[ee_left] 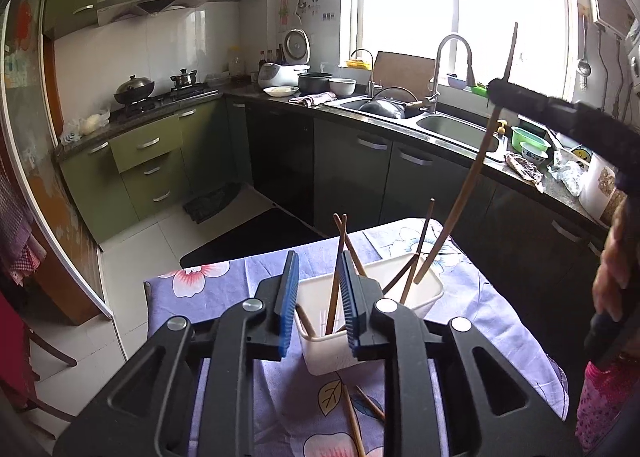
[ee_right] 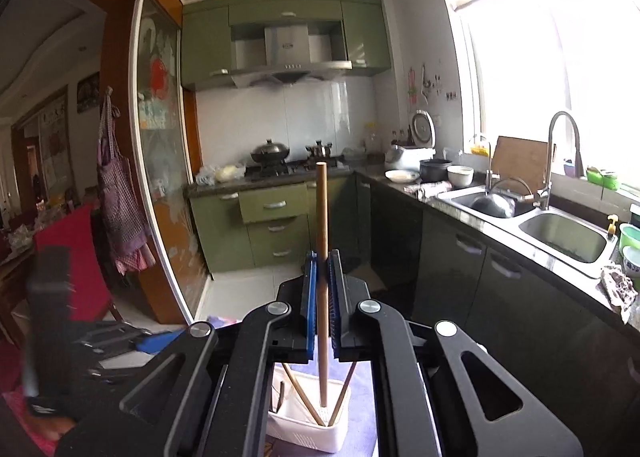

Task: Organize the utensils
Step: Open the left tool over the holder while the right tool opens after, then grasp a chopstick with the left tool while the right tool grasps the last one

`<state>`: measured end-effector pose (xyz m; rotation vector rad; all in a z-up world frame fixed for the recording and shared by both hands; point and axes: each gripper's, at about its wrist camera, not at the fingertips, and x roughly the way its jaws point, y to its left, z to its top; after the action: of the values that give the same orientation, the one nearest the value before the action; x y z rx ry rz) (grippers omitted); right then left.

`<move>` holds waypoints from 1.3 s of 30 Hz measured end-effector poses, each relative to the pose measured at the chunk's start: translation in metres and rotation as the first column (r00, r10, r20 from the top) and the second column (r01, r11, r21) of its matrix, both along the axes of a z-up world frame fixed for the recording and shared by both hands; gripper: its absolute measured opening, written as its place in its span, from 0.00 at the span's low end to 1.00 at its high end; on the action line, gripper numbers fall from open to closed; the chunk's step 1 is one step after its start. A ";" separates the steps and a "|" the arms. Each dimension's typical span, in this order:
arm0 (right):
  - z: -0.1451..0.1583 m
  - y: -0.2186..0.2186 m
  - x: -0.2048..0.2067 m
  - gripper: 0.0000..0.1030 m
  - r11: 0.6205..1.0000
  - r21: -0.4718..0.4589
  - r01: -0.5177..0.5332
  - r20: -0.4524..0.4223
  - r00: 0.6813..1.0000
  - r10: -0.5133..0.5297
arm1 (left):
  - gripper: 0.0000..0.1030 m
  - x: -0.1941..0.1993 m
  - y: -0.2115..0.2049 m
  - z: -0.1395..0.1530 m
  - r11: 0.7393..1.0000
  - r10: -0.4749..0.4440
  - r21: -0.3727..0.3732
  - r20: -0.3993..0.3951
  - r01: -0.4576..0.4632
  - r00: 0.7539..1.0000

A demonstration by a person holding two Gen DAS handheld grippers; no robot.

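A white plastic utensil holder [ee_left: 424, 293] stands on the floral tablecloth and holds several wooden chopsticks [ee_left: 340, 257]. My left gripper [ee_left: 320, 293] is open just in front of the holder, its blue pads either side of the near rim. My right gripper [ee_right: 322, 273] is shut on a long wooden chopstick [ee_right: 321, 217], held upright above the holder [ee_right: 304, 429] with its lower end over the opening. In the left wrist view the right gripper [ee_left: 500, 91] shows at upper right with that chopstick [ee_left: 460, 201] slanting down into the holder.
Two loose chopsticks [ee_left: 356, 421] lie on the tablecloth [ee_left: 224, 289] near the holder. Beyond the table are dark cabinets, a double sink [ee_left: 452, 125] with a tall faucet, a cluttered counter and a stove [ee_left: 160, 97]. A red chair [ee_right: 76, 257] stands at left.
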<state>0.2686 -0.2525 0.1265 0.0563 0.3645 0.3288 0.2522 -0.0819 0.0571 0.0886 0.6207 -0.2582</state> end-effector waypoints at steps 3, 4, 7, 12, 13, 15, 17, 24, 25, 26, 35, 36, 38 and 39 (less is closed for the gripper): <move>-0.019 0.001 0.007 0.06 1.000 0.000 0.002 -0.039 0.999 -0.002 | 0.20 -0.010 0.003 -0.002 1.000 -0.008 0.005 -0.013 0.008 1.000; -0.025 0.000 0.009 0.06 1.000 0.000 0.001 -0.051 0.999 -0.001 | 0.20 -0.013 0.004 -0.003 1.000 -0.013 0.008 -0.021 0.013 1.000; -0.043 -0.003 0.013 0.06 1.000 0.006 0.001 -0.081 0.997 -0.001 | 0.25 -0.021 0.007 -0.009 1.000 -0.018 0.004 -0.043 0.018 0.999; -0.066 -0.005 0.013 0.07 1.000 -0.002 -0.012 -0.123 0.992 0.012 | 0.26 -0.033 0.007 -0.025 1.000 -0.019 0.012 -0.094 0.021 0.995; -0.068 -0.004 0.011 0.10 1.000 -0.012 -0.014 -0.128 0.992 0.012 | 0.26 -0.034 0.007 -0.029 1.000 -0.020 0.016 -0.109 0.022 0.994; -0.070 -0.005 0.005 0.18 1.000 -0.014 -0.019 -0.129 0.991 0.017 | 0.26 -0.039 0.006 -0.038 1.000 -0.019 0.021 -0.138 0.022 0.990; -0.067 -0.008 -0.008 0.18 1.000 -0.012 -0.021 -0.115 0.993 0.020 | 0.26 -0.043 0.005 -0.047 1.000 -0.019 0.019 -0.168 0.023 0.986; -0.087 -0.024 -0.079 0.18 0.998 -0.041 -0.038 -0.134 0.990 0.032 | 0.28 -0.050 0.000 -0.098 1.000 -0.014 -0.002 -0.326 0.014 0.945; -0.097 -0.026 -0.089 0.18 0.998 -0.048 -0.036 -0.148 0.989 0.029 | 0.28 -0.050 -0.002 -0.109 1.000 -0.014 -0.007 -0.357 0.012 0.934; -0.108 -0.028 -0.098 0.18 0.998 -0.055 -0.031 -0.164 0.986 0.022 | 0.28 -0.049 -0.004 -0.119 1.000 -0.016 -0.014 -0.386 0.011 0.923; -0.214 -0.061 -0.124 0.20 0.997 -0.078 0.026 -0.355 0.933 -0.052 | 0.28 -0.021 -0.029 -0.190 1.000 0.026 0.001 -0.551 -0.031 0.834; -0.221 -0.064 -0.123 0.20 0.996 -0.082 0.032 -0.366 0.929 -0.060 | 0.28 -0.018 -0.031 -0.195 0.999 0.028 0.001 -0.562 -0.033 0.827; -0.233 -0.069 -0.118 0.20 0.996 -0.087 0.031 -0.393 0.917 -0.063 | 0.28 -0.015 -0.034 -0.201 0.999 0.046 0.018 -0.566 -0.043 0.823; -0.239 -0.069 -0.117 0.20 0.996 -0.085 0.029 -0.401 0.914 -0.061 | 0.28 -0.013 -0.035 -0.204 0.999 0.052 0.026 -0.568 -0.046 0.821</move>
<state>0.1513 -0.3220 -0.1122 0.0568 0.7861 0.2550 0.2391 -0.1172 -0.1465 0.0022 1.2241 -0.2306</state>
